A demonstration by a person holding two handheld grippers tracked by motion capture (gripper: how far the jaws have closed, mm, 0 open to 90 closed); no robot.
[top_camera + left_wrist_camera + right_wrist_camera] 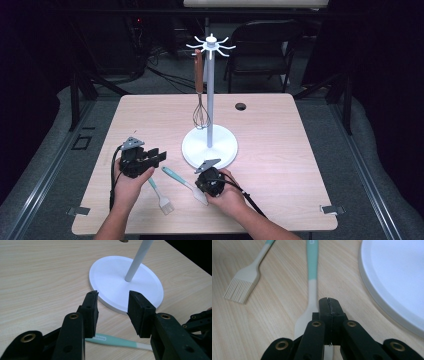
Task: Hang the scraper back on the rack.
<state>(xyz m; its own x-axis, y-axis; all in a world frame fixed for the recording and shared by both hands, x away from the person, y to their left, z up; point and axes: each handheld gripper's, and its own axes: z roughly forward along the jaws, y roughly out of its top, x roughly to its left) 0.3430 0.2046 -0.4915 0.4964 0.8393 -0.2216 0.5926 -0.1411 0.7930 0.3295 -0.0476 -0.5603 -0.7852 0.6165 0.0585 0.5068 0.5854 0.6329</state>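
I am watching the right hand-held gripper with its jaws pressed flat together, nothing visibly between them, its tip sitting low over the pale blade end of the spatula; whether it is touching the blade I cannot tell. The spatula, teal at the handle and cream at the blade, is lying flat on the surface, running from near my right hand toward my left. Just beside it, the basting brush is lying with its bristles toward my side of the surface. The left hand-held gripper is hovering with jaws parted and empty, looking over the spatula's teal handle at the white round base of the utensil stand. That base is sitting just beside the spatula, crowding the right hand-held gripper's far side. The stand's pole is rising to a ring of hooks, where a whisk with a brown handle is hanging. A dark chair is standing beyond the surface.
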